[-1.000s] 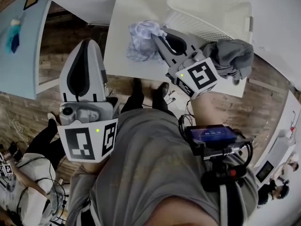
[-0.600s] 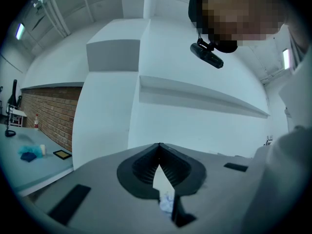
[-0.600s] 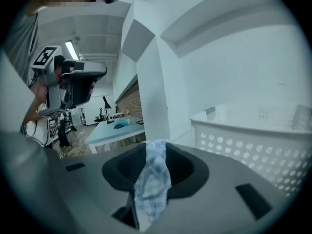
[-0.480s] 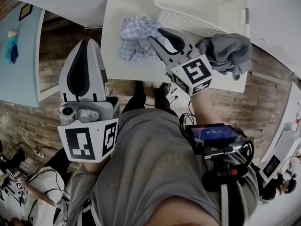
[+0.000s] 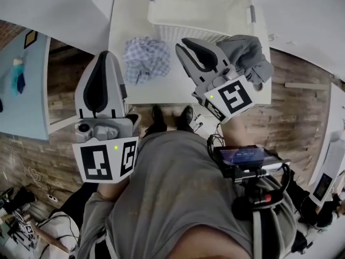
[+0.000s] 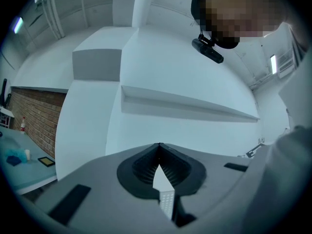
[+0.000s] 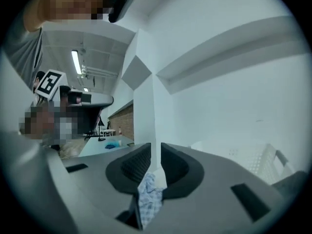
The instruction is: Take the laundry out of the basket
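Gripper on the right [image 5: 183,43] raised above the table [image 5: 121,15] near its front edge, jaws a slit apart and closing on nothing. Just to its right, grey garment [image 5: 245,55] heaped by the near right corner of the basket [image 5: 161,15], long axis slanting toward the table's near right corner; far closer to this tool than to left gripper [image 5: 106,55], shut and empty off the near left corner. Checked cloth [image 5: 145,58] already out, lying left of the jaws. Full lie of the garment given only in head view; in right gripper view, just checked fabric glimpsed low through the gap, unpressed.
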Action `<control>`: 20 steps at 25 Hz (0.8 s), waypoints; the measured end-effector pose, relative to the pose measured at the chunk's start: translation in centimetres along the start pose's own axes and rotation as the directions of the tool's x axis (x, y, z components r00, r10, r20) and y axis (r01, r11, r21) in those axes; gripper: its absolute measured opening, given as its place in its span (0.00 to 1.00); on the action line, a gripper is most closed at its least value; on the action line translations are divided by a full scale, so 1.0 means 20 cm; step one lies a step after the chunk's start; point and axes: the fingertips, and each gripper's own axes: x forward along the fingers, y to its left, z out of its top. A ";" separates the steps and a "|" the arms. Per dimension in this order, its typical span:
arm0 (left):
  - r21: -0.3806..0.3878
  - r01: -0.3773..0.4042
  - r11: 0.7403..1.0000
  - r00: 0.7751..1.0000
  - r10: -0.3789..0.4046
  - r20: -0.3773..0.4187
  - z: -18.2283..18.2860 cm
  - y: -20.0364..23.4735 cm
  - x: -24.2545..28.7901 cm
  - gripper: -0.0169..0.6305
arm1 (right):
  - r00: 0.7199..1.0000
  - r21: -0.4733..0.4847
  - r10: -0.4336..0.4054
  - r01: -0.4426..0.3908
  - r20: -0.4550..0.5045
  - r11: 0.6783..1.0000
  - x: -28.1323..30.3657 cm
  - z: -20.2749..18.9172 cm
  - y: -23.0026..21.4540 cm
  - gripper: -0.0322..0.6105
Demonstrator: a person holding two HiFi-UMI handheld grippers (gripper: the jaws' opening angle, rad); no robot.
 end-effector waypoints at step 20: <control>0.026 0.273 0.962 0.960 -0.274 0.061 0.06 -0.64 0.12 0.04 | 0.944 -0.079 -0.270 0.289 0.190 0.954 -0.55 0.43 -0.10 0.06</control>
